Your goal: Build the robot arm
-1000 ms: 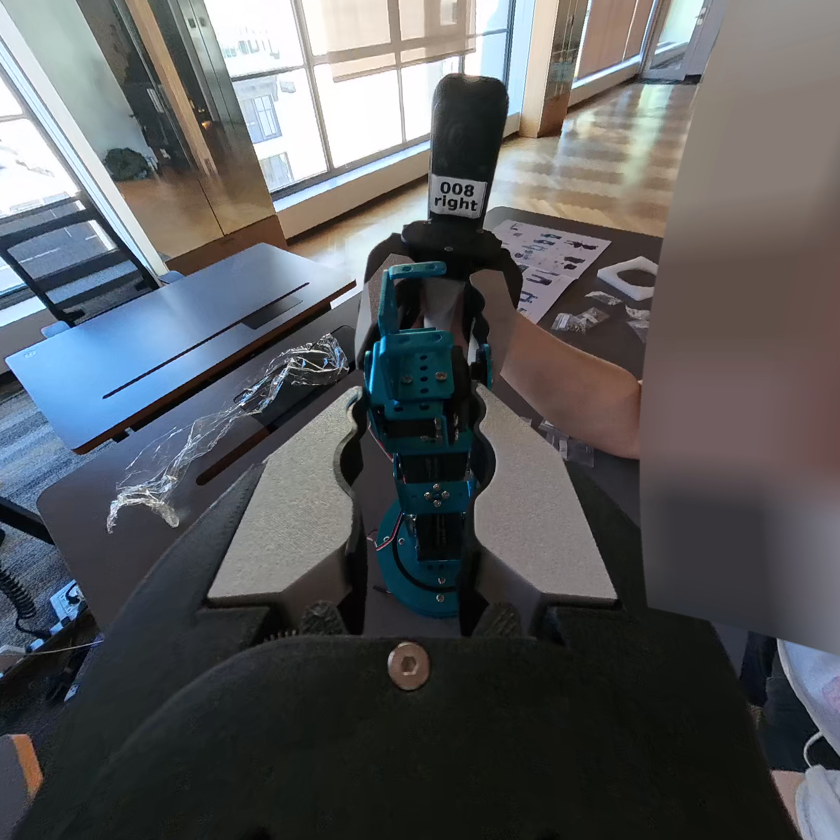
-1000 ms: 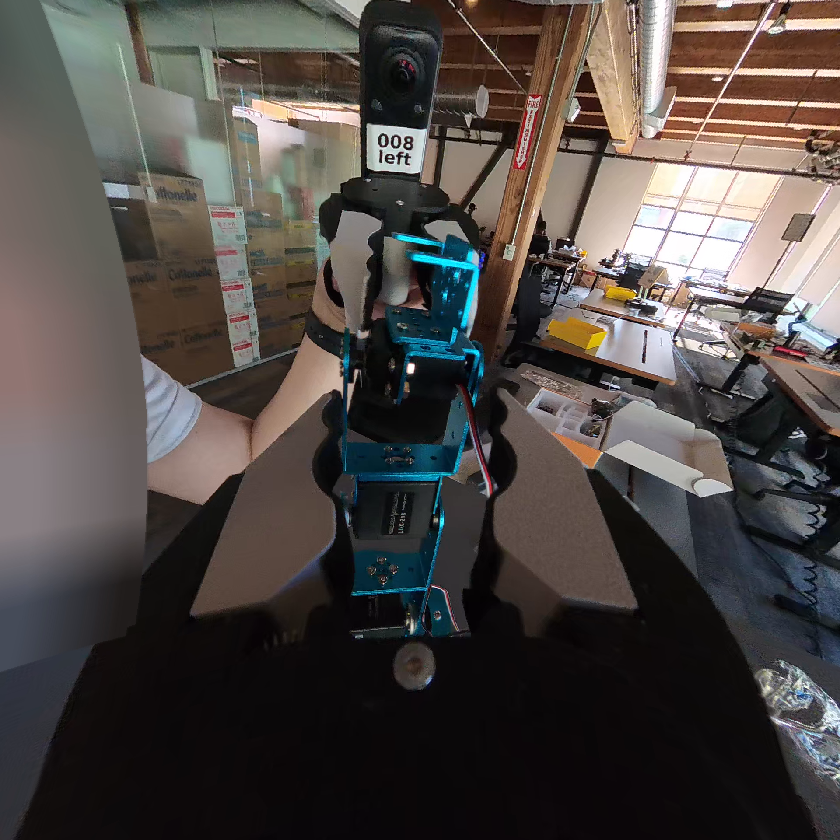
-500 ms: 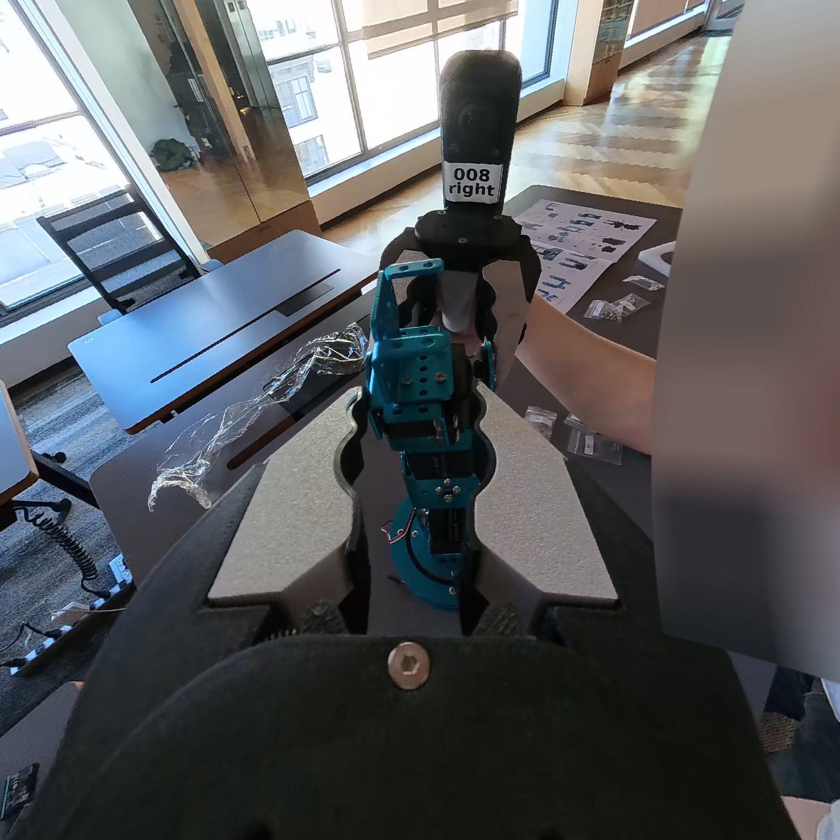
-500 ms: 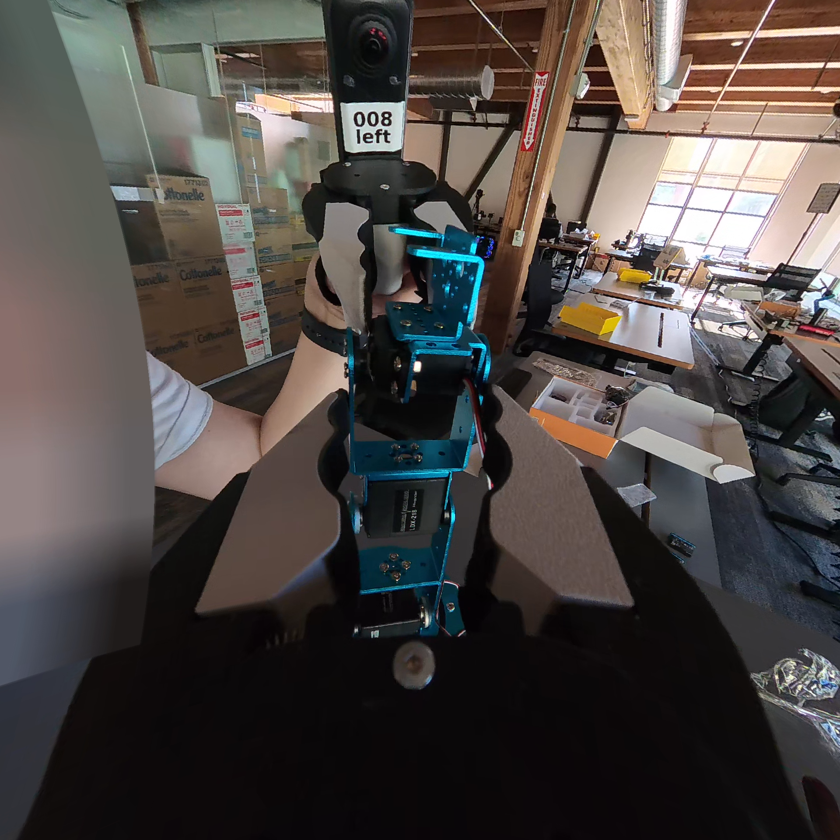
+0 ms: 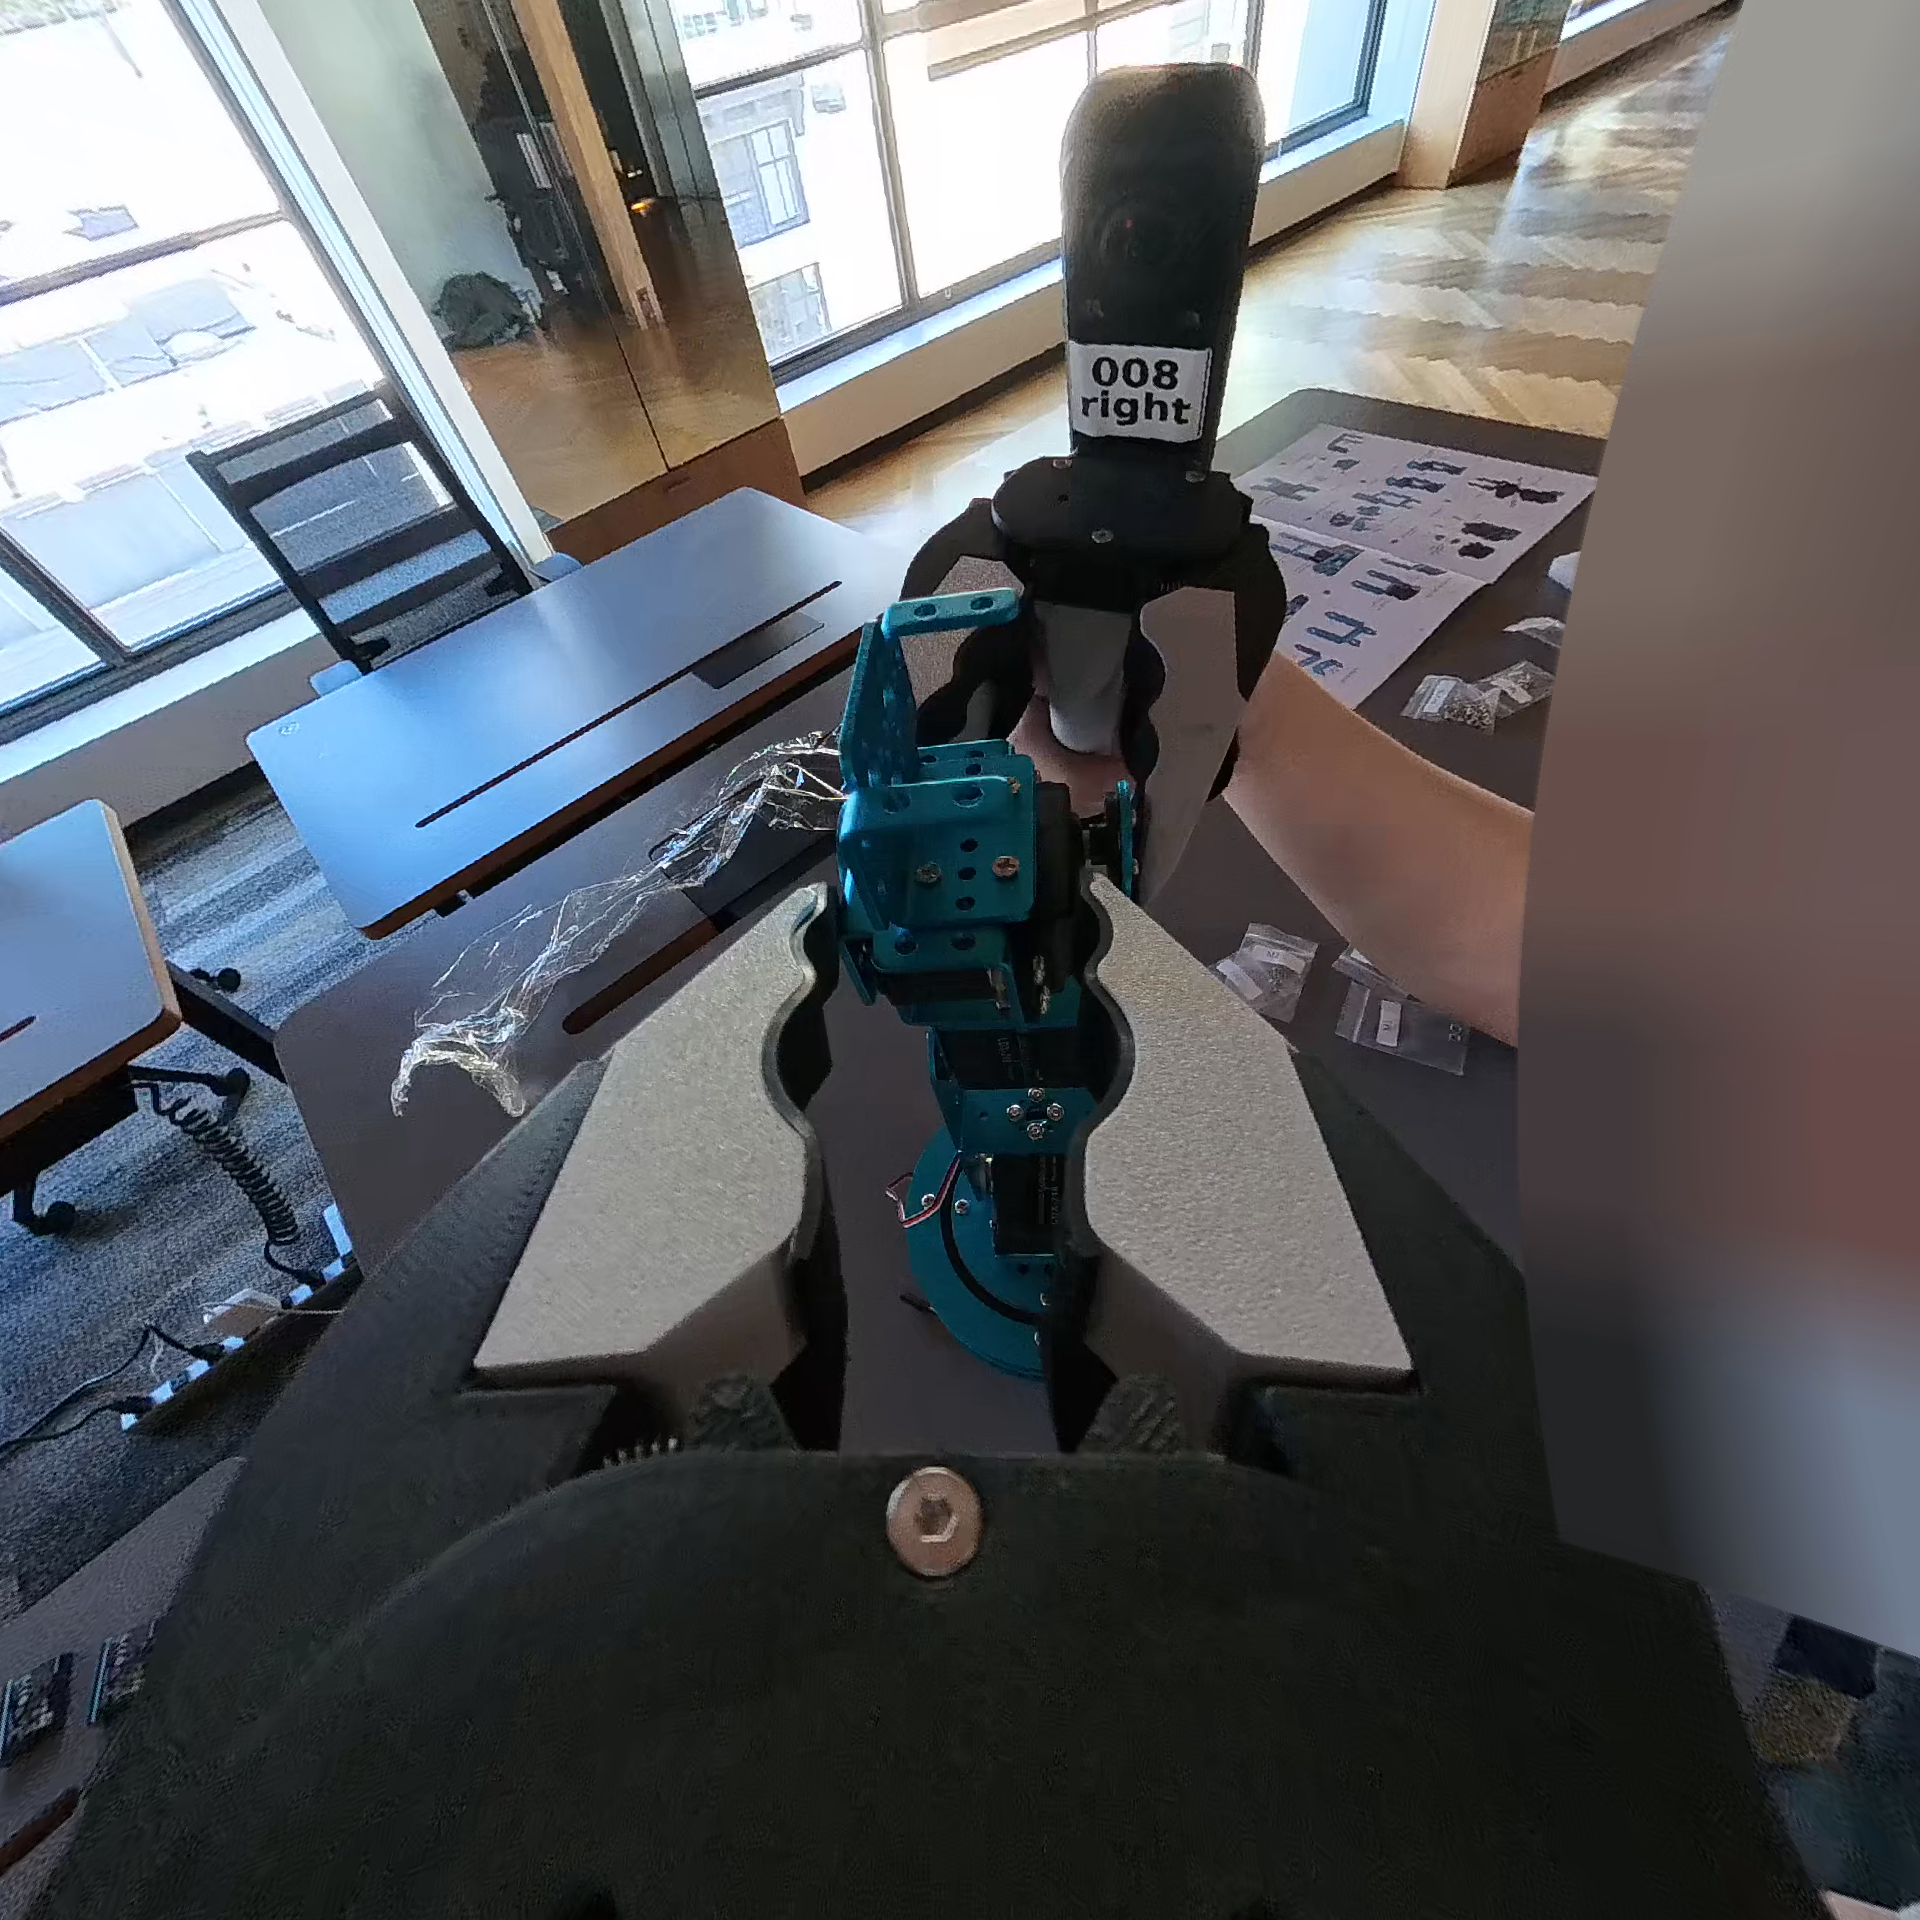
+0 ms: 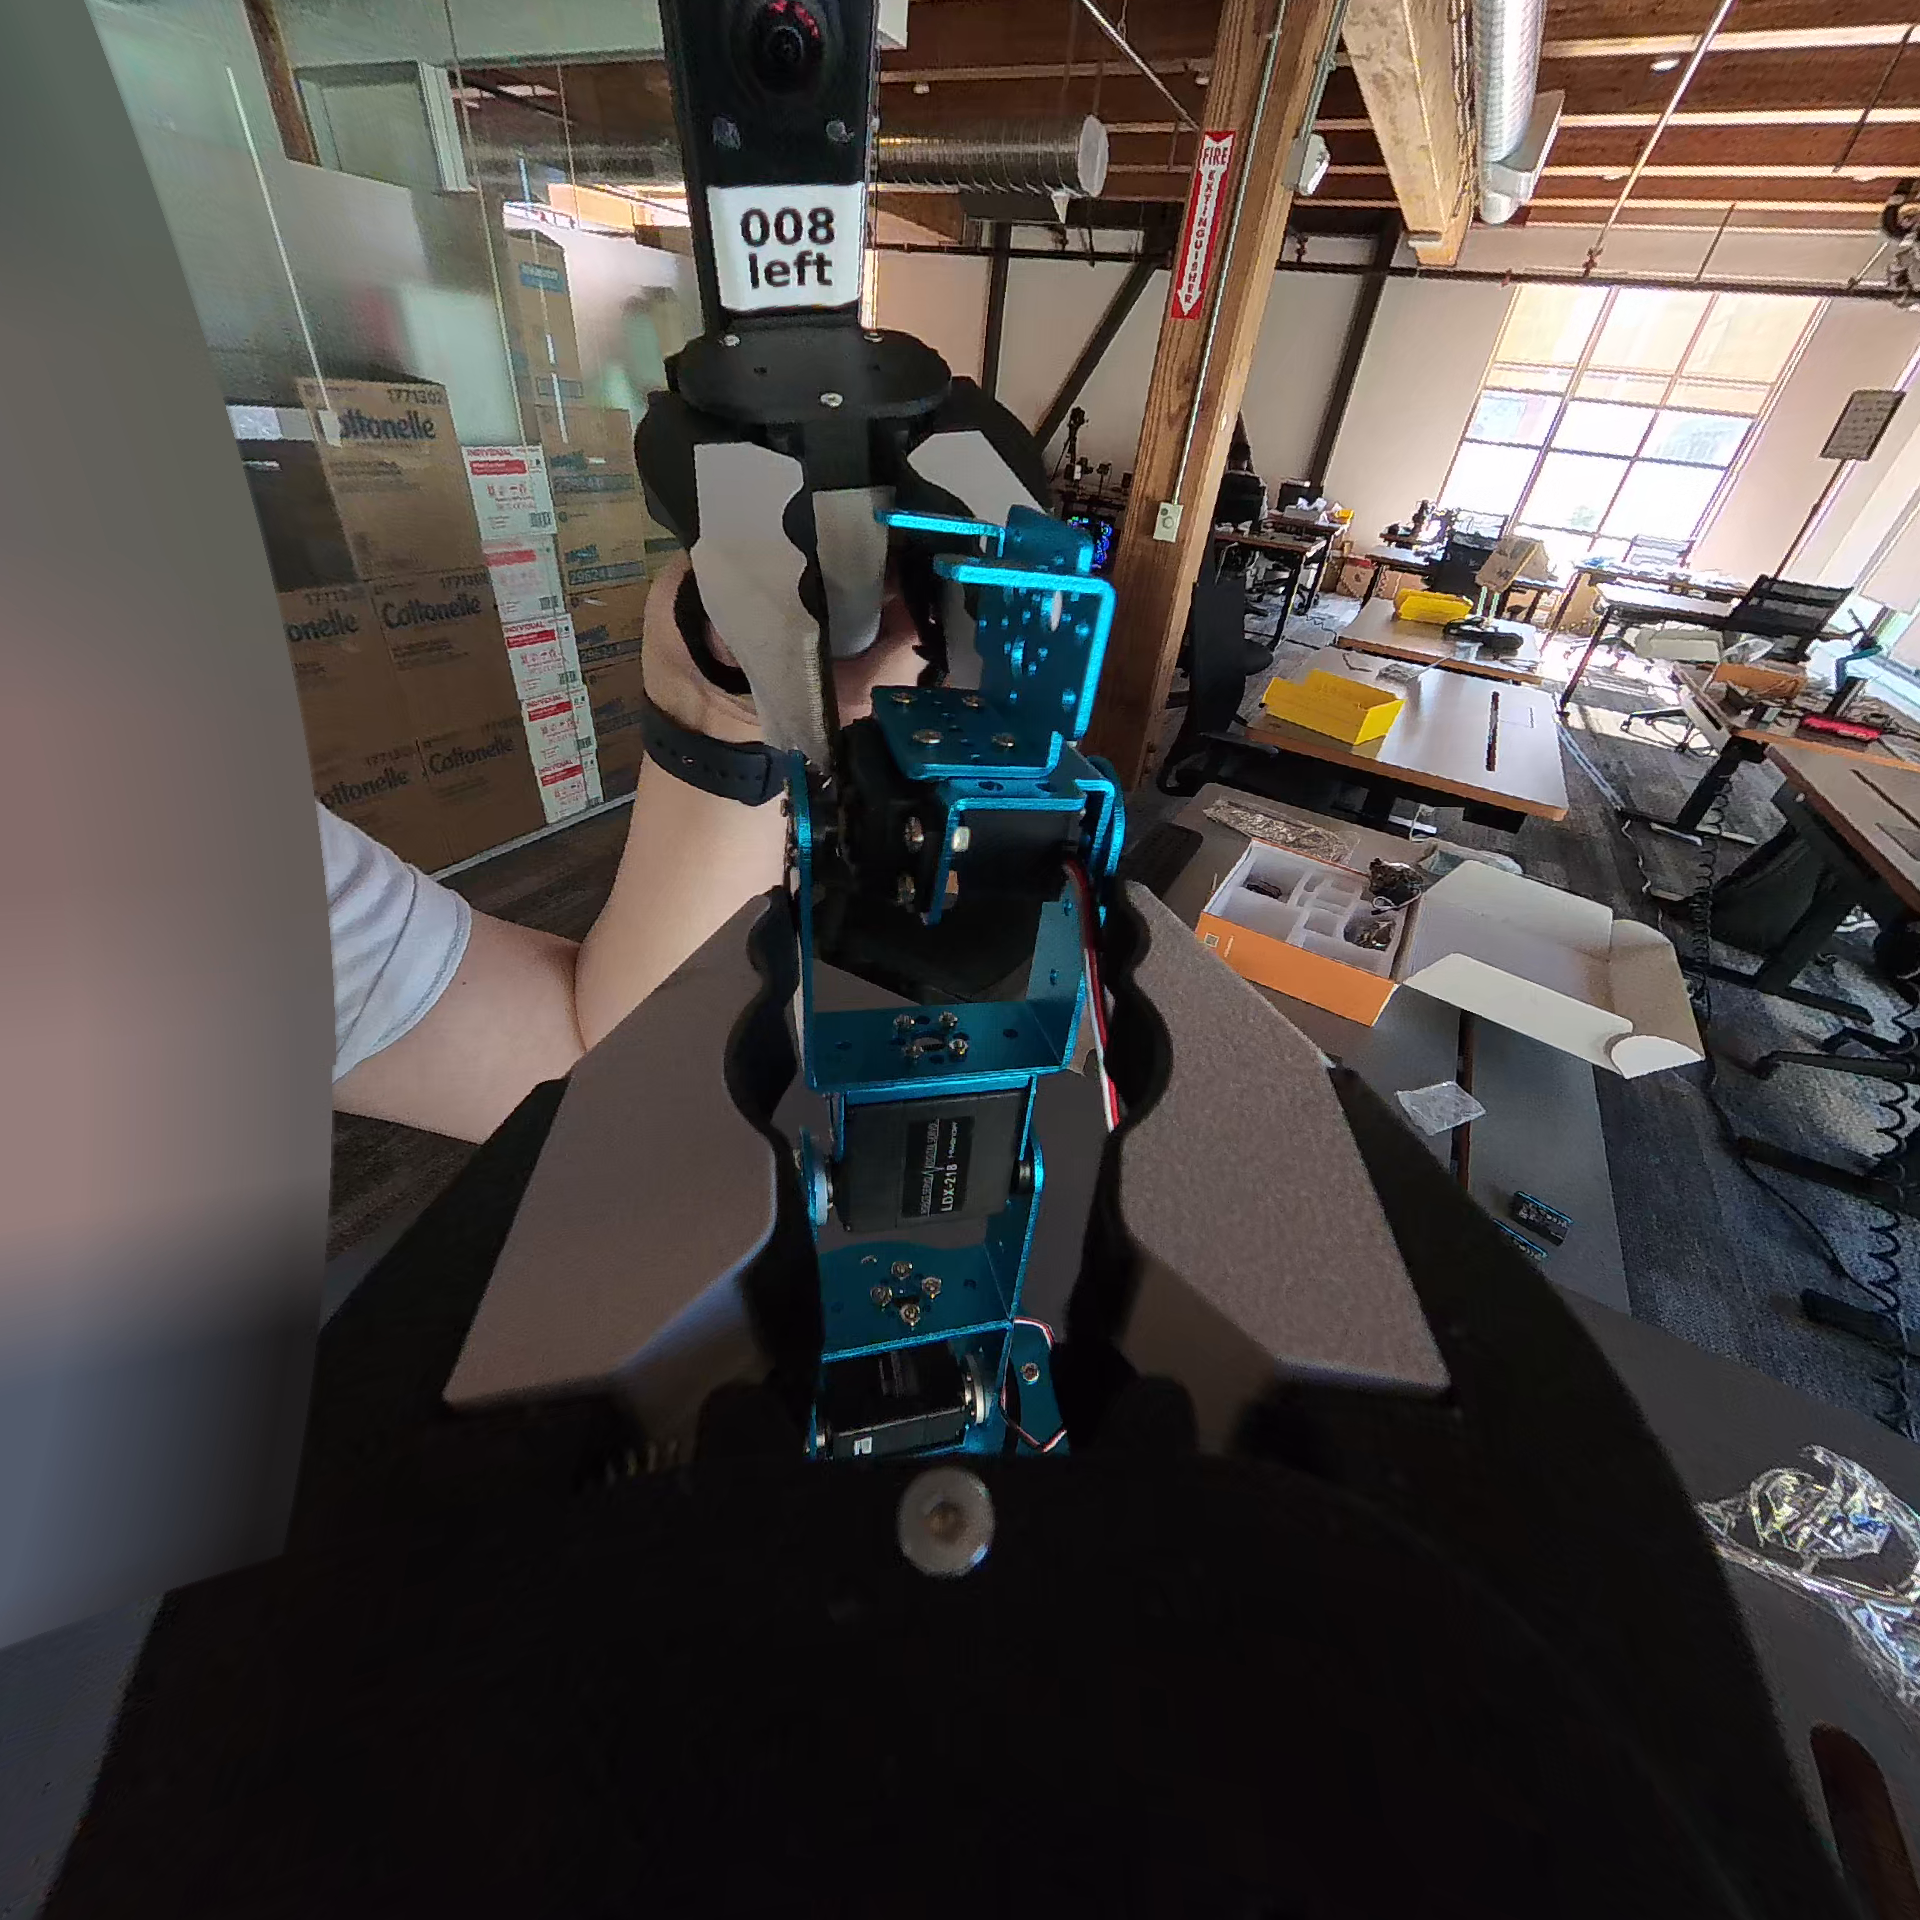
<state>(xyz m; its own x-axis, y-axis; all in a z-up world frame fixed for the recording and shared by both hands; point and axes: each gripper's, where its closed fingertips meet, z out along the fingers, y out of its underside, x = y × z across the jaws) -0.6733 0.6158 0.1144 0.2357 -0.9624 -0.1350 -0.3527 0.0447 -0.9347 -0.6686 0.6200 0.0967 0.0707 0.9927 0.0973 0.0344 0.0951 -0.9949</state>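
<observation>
A blue metal robot arm point(image 5: 956, 831) made of brackets and black servos stands on its round base point(image 5: 966, 1278) on a dark table point(image 5: 416, 1049). My left gripper point(image 5: 956, 899) is shut on the arm's middle, one finger on each side. The right gripper point(image 5: 1070, 790) faces me from the far side, at the arm's upper joint. In the right wrist view my right gripper point(image 6: 951, 899) is shut on the same arm point(image 6: 935, 1039). The left gripper point(image 6: 894, 675) is opposite, with a finger against the top servo. The top bracket point(image 6: 1029, 634) leans to the right.
Crumpled clear plastic wrap point(image 5: 582, 956) lies left of the arm. An instruction sheet point(image 5: 1392, 530) and small parts bags point(image 5: 1268, 961) lie to the right, under a person's forearm point(image 5: 1371, 831). An open orange and white parts box point(image 6: 1309, 935) sits behind. A desk point(image 5: 582, 686) and a chair point(image 5: 343, 520) stand beyond. My two grippers' fingertips are within a few centimetres of each other.
The arm's top bracket has turned sideways and its upper joint has tilted. Both grippers stayed closed on the arm and shifted slightly against the room.
</observation>
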